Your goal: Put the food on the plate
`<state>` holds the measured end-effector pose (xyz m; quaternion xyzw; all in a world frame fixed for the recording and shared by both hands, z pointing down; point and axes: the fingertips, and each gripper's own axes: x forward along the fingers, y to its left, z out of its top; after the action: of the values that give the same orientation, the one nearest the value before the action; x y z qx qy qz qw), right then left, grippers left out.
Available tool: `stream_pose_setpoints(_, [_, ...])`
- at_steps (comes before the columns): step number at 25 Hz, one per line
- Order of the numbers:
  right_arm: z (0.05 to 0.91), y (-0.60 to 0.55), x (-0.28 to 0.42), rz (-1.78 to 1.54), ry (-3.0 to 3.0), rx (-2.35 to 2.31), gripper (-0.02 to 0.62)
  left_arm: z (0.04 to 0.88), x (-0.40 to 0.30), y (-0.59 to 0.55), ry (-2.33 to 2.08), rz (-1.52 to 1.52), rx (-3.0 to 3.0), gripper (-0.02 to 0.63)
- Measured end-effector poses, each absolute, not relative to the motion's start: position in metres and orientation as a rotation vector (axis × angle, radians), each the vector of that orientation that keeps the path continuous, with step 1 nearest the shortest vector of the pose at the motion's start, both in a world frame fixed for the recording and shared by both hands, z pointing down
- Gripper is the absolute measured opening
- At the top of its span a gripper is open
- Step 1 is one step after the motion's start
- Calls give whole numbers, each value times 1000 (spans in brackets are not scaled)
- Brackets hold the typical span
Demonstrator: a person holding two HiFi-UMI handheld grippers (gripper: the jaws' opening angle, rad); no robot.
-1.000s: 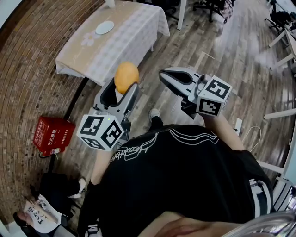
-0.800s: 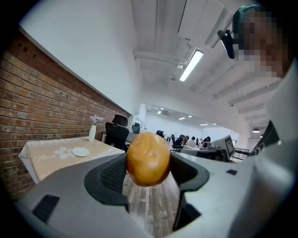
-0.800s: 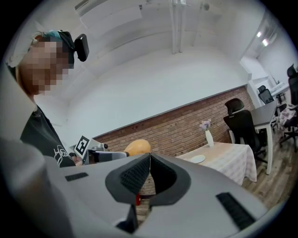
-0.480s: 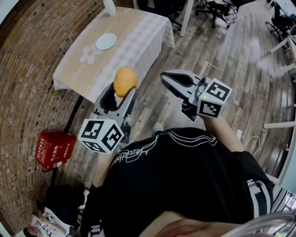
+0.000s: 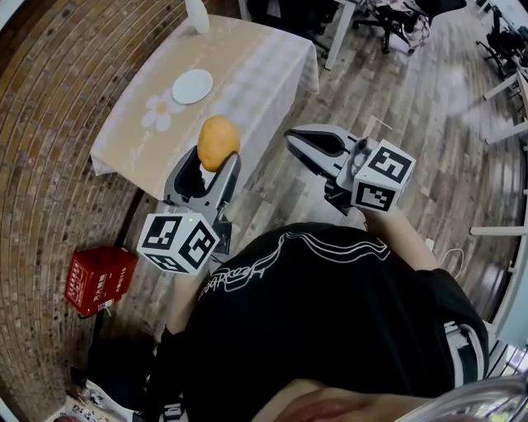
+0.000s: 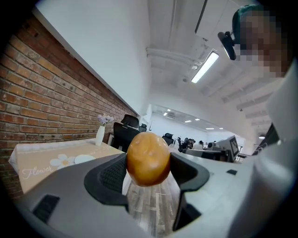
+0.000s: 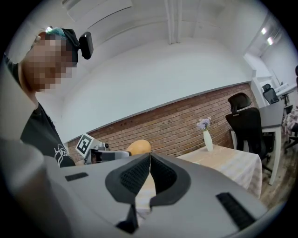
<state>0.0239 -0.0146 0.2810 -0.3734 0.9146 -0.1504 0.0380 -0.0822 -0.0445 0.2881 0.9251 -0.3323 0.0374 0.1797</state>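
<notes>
My left gripper (image 5: 213,158) is shut on an orange-yellow round bun-like food (image 5: 218,142), held in the air short of the table; the same food (image 6: 148,159) fills the gap between its jaws in the left gripper view. A small white plate (image 5: 192,86) lies on the beige flower-print tablecloth of the table (image 5: 247,74) ahead, also seen as the plate (image 6: 84,159) far left. My right gripper (image 5: 299,140) hangs to the right over the wood floor, jaws together with nothing held; its tips (image 7: 149,158) meet in the right gripper view, where the food (image 7: 138,147) shows beyond.
A white vase (image 5: 196,15) with flowers stands at the table's far end, the vase (image 7: 207,140) also in the right gripper view. A red box (image 5: 99,278) sits on the floor by the brick wall (image 5: 49,124). Office chairs (image 5: 396,16) stand beyond the table.
The person has walked nearer the table: table and plate have slid lower and larger in the head view, the red box has dropped toward the bottom left. Both grippers keep their hold and pose.
</notes>
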Motion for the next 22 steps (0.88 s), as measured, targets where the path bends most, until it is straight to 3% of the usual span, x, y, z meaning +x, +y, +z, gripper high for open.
stream_pose_setpoints(22, [303,-145,14,-569,2872,-931,-3,317,-95,-151,-1155,161,2489,293])
